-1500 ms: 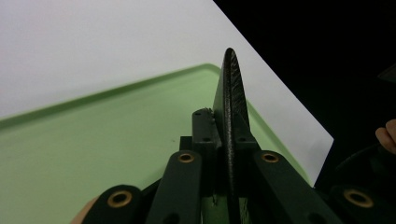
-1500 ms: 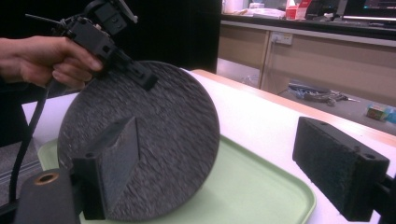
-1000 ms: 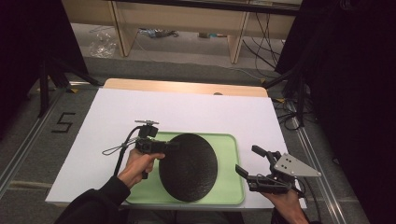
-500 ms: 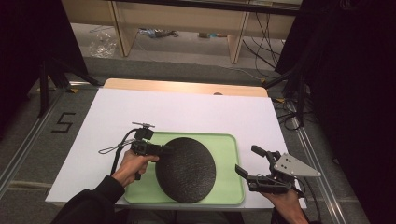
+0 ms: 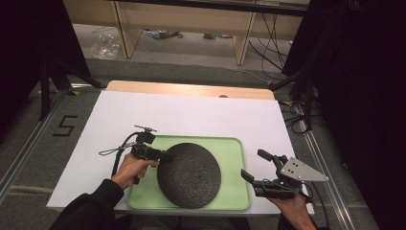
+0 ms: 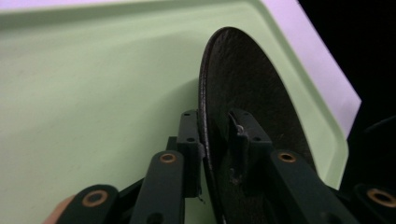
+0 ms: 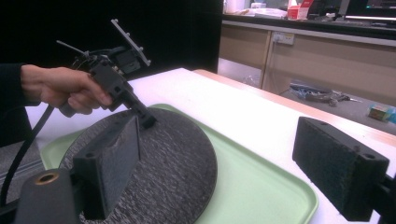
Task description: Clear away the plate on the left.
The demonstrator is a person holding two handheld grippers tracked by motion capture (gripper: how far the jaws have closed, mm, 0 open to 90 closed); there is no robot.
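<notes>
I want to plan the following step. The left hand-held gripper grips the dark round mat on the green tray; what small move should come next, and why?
Probably lift the dark round textured mat slightly off the pale green plastic tray: the left hand-held gripper already clamps its edge, while the right hand-held gripper waits open beside the tray.

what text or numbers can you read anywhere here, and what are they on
"5": dark mark on the floor, left of the white table.
Red and white packages on the counter, in the right gripper view: print too blurred to read.
Nothing readable on the green tray, the dark round mat, the left gripper or the right gripper.
</notes>
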